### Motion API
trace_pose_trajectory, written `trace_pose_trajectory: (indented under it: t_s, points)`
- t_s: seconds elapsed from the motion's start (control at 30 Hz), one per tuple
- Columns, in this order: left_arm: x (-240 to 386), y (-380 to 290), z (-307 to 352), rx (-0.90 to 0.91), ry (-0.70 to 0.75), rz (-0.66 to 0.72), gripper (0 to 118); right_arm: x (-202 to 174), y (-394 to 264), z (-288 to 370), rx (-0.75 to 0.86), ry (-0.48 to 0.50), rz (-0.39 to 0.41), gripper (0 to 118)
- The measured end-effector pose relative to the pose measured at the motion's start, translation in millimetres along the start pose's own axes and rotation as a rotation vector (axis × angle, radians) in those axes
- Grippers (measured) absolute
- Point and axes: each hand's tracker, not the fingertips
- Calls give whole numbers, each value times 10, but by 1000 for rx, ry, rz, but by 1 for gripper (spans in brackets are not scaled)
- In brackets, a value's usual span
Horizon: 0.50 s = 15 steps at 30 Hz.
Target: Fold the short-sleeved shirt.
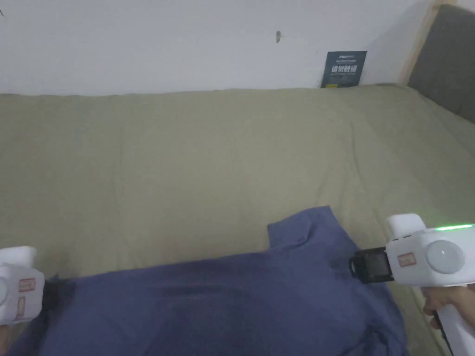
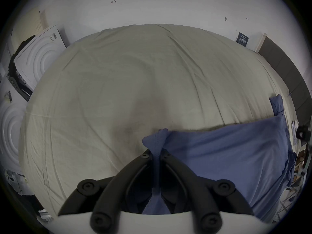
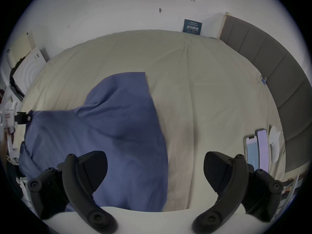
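Note:
A blue short-sleeved shirt (image 1: 222, 306) lies across the near part of a beige bed (image 1: 208, 157), one sleeve (image 1: 306, 227) pointing away from me. At the shirt's left end, my left gripper (image 2: 156, 155) is shut on a bunched fold of the blue cloth (image 2: 157, 141), which runs down between the jaws. My right gripper (image 3: 155, 166) stands open at the shirt's right edge, its jaws wide apart; the left jaw is over the blue shirt (image 3: 109, 128), the right one over bare sheet. In the head view the right gripper (image 1: 359, 266) sits just right of the sleeve.
Two phones (image 3: 257, 149) and a white object (image 3: 274, 141) lie on the bed to the right. A grey padded headboard (image 1: 447, 60) runs along the right side. A dark sign (image 1: 343, 69) leans on the white wall behind. White foam packing (image 2: 38, 60) stands at the left.

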Motion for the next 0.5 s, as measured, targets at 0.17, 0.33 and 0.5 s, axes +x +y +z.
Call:
trace_pose_trajectory:
  t_s: [0.17,0.33,0.5]
  points:
    - [-51,34,-41,-7,-9,5,7,-96,161,-429,-96,10,30,116]
    - [-66,39,-57,-10,-12,9,7,-117,110,-480,-131,45,21,91]
    - [-82,29,54,-7,-14,7,7,-210,35,117,-42,84,4,5]
